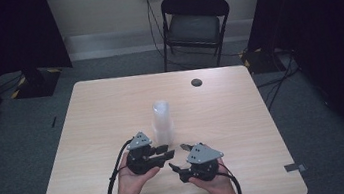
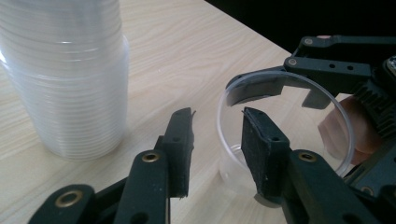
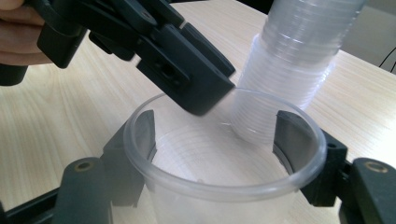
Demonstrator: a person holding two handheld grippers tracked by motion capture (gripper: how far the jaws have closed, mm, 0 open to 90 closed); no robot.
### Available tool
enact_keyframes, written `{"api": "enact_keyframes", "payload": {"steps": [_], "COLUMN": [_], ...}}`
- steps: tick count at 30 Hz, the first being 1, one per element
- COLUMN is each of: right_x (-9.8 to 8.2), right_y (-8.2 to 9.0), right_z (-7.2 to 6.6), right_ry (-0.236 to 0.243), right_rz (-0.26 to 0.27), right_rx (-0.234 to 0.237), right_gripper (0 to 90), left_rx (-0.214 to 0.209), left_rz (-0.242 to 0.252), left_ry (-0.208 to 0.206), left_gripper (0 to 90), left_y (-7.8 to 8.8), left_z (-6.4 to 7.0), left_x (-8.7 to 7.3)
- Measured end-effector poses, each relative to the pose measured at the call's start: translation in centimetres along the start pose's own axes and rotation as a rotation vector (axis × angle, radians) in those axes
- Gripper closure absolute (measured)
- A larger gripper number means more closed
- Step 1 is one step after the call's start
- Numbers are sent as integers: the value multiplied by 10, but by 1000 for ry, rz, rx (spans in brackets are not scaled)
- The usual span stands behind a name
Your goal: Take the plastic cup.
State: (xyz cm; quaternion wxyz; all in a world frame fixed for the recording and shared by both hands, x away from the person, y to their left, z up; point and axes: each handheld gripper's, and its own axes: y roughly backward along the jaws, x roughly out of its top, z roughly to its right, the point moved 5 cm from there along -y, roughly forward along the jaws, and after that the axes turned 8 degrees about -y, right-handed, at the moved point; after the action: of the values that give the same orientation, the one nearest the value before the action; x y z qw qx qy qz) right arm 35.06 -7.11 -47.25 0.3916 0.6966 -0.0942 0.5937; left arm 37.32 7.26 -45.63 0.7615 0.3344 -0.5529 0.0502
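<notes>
A tall stack of clear plastic cups [image 1: 161,121] stands upright near the middle of the wooden table [image 1: 101,111]; it also shows as the stack [image 2: 70,79] and the stack [image 3: 299,51]. Just in front of it, my right gripper [image 3: 217,121] is shut on a single clear cup [image 3: 224,186], one jaw against each side of its wall below the rim. My left gripper [image 2: 217,112] is open at that cup's rim [image 2: 280,77]: one jaw stands outside the wall and the other looks to be over the cup's mouth, neither pad pressing. In the high view the left gripper [image 1: 169,151] and right gripper [image 1: 178,156] face each other.
A black folding chair [image 1: 194,23] stands beyond the table's far edge. A small dark round spot [image 1: 197,82] lies at the table's far right. Black curtains hang at both sides, and cables run across the grey floor.
</notes>
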Motion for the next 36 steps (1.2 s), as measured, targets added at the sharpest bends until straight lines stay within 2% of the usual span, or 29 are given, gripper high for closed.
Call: {"api": "enact_keyframes", "payload": {"steps": [5,8,11,15,20,24,31,36], "right_x": [-1,-1,-2,-2,-3,-4,-2,-1], "right_y": [1,0,0,1,1,0,1,4], "right_z": [3,3,4,7,12,16,27,33], "right_ry": [-16,-17,-26,-34,-55,-64,-112,-140], "right_rz": [-4,-7,-10,-9,-14,-18,0,18], "right_rx": [-1,2,-3,-12,-26,-34,-57,-65], "right_gripper": [298,298,298,298,298,298,299,299], "left_rx": [29,53,66,77,91,111,138,140], "left_rz": [14,14,18,29,66,69,83,91], "left_ry": [25,10,13,15,14,10,4,5], "left_gripper": [548,495,445,411,376,335,304,296], "left_y": [2,3,5,9,14,17,22,23], "left_z": [-5,-6,-7,-8,-8,-8,-9,-9], "left_x": [-1,-1,-2,-2,-2,-3,-6,-13]}}
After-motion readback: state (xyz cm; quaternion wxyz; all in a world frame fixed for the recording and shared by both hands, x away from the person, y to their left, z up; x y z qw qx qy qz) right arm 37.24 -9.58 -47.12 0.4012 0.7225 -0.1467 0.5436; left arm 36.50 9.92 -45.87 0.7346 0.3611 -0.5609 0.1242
